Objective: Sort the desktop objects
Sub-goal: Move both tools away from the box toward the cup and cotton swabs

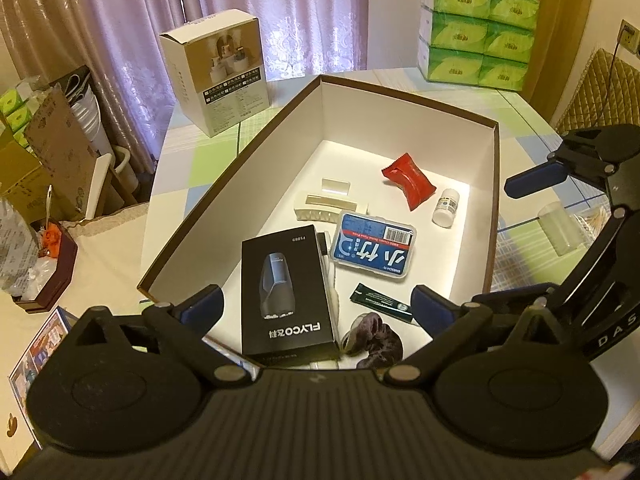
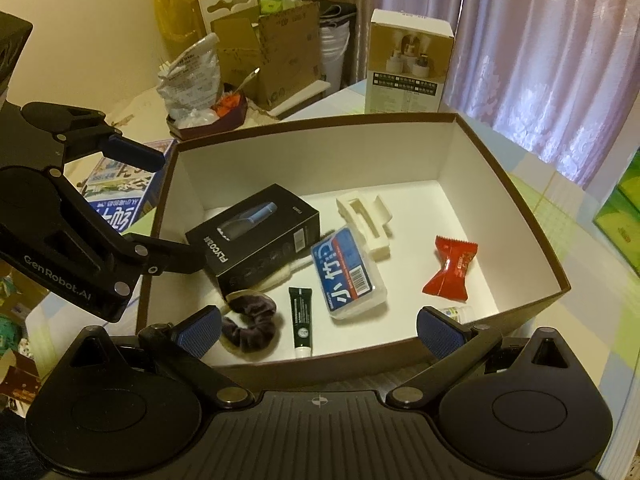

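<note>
A large box (image 1: 400, 120) (image 2: 320, 152), white inside with a brown rim, sits on the table. In it lie a black FLYCO shaver box (image 1: 286, 292) (image 2: 256, 232), a blue floss case (image 1: 374, 246) (image 2: 348, 274), a red snack packet (image 1: 408, 184) (image 2: 452, 272), a small white bottle (image 1: 446, 208) (image 2: 458, 313), a cream hair clip (image 1: 328, 204) (image 2: 366, 218), a dark green tube (image 1: 382, 302) (image 2: 301, 322) and a dark scrunchie (image 1: 374, 340) (image 2: 250, 326). My left gripper (image 1: 316, 306) (image 2: 160, 206) hangs open over the box's near-left end, holding nothing. My right gripper (image 2: 320, 332) (image 1: 520, 240) is open and empty over the opposite rim.
A tall printed carton (image 1: 220, 76) (image 2: 408, 68) stands behind the box. Green tissue packs (image 1: 476, 28) are stacked at the far table edge. A translucent jar (image 1: 560, 228) lies right of the box. A blue printed carton (image 2: 116, 196) and a maroon tray of clutter (image 2: 208, 116) sit to the left.
</note>
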